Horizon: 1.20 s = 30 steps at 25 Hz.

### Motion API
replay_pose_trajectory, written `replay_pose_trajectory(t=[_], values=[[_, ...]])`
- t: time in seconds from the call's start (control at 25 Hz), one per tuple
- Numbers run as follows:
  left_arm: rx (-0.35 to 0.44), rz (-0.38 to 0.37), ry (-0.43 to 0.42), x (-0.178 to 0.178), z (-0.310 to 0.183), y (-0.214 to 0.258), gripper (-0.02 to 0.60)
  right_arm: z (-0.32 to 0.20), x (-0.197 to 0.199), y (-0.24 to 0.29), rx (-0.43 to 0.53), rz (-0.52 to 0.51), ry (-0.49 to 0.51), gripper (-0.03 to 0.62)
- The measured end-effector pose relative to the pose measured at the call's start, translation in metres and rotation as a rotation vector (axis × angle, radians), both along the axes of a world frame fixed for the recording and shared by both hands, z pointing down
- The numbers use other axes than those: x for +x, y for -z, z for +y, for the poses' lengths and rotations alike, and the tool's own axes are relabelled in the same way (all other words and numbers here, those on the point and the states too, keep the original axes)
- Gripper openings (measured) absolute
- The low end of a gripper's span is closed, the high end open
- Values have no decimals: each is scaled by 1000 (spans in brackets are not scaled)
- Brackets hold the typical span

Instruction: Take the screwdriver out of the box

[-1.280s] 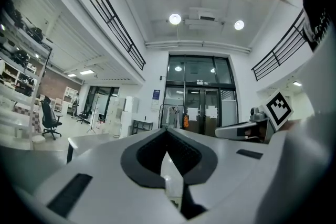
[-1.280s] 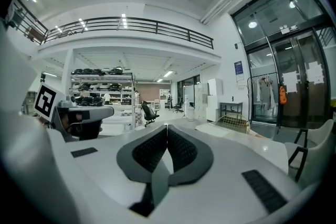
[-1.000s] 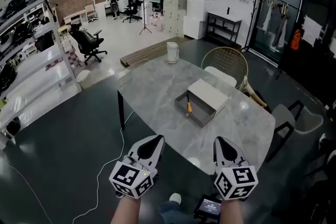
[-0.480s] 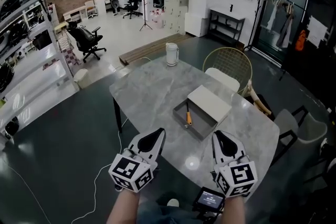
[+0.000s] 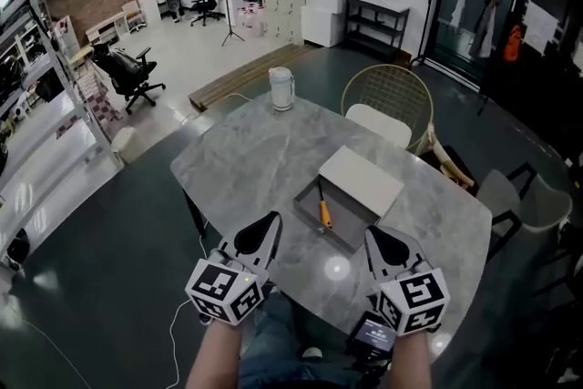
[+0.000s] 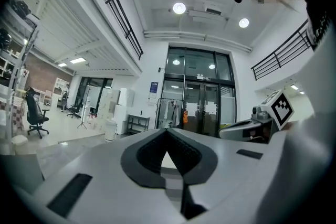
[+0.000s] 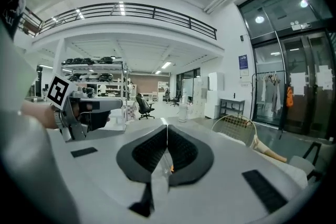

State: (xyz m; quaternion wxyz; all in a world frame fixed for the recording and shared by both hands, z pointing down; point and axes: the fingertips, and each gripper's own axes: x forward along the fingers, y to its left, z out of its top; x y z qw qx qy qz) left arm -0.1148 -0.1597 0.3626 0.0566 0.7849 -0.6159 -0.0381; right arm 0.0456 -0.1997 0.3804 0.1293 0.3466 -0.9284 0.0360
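Note:
An open grey box (image 5: 349, 230) sits on the marble table (image 5: 246, 159), and its white lid (image 5: 361, 179) rests across the box's far half. Inside lies the screwdriver (image 5: 323, 214), with an orange handle and a dark shaft that points away from me. My left gripper (image 5: 271, 221) (image 6: 167, 132) is shut and empty over the table's near edge, left of the box. My right gripper (image 5: 372, 234) (image 7: 167, 127) is also shut and empty, just short of the box's near right corner. Neither touches the box.
A white kettle (image 5: 281, 89) stands at the table's far end. A wire-back chair (image 5: 387, 93) with a white seat (image 5: 381, 125) is behind the table. A dark chair (image 5: 510, 200) stands to the right. Shelving (image 5: 36, 105) lines the left wall.
Both grippers have moved forward toward the table and now hang over its near edge. The table and box show closer in the head view. Both stay shut.

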Motion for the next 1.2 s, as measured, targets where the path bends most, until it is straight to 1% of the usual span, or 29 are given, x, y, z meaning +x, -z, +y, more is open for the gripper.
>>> replay_pose_trajectory(t=[0.08, 0.2, 0.28, 0.32, 0.44, 0.64, 0.76, 0.8, 0.84, 0.88, 0.92, 1.04, 1.2], values=[[-9, -1, -20, -9, -22, -5, 12, -20, -6, -7, -10, 9, -25, 26], [-19, 12, -43, -29, -55, -10, 12, -52, -19, -12, 13, 22, -86, 26], [-29, 16, -59, -45, -74, -15, 12, -70, -31, -17, 12, 19, -119, 26], [-36, 17, -68, -52, -84, -19, 12, -78, -38, -21, -5, 11, -124, 26], [-62, 25, -100, -69, -115, -31, 12, -102, -57, -36, -101, -23, -132, 26], [-113, 50, -141, -103, -164, -49, 12, -139, -83, -61, -178, 39, -199, 26], [-138, 59, -185, -115, -188, -59, 12, -156, -94, -76, -255, 41, -231, 31], [-147, 62, -200, -118, -195, -63, 12, -160, -99, -82, -290, 44, -229, 59], [-155, 66, -213, -121, -201, -66, 12, -163, -103, -88, -326, 51, -224, 145], [-162, 70, -227, -123, -207, -69, 12, -166, -107, -93, -356, 63, -223, 194], [-168, 74, -239, -125, -213, -71, 12, -169, -109, -97, -376, 81, -228, 209], [-183, 85, -266, -130, -226, -75, 12, -176, -111, -107, -412, 144, -250, 212], [-207, 108, -269, -132, -233, -86, 12, -174, -109, -122, -459, 197, -246, 210]])
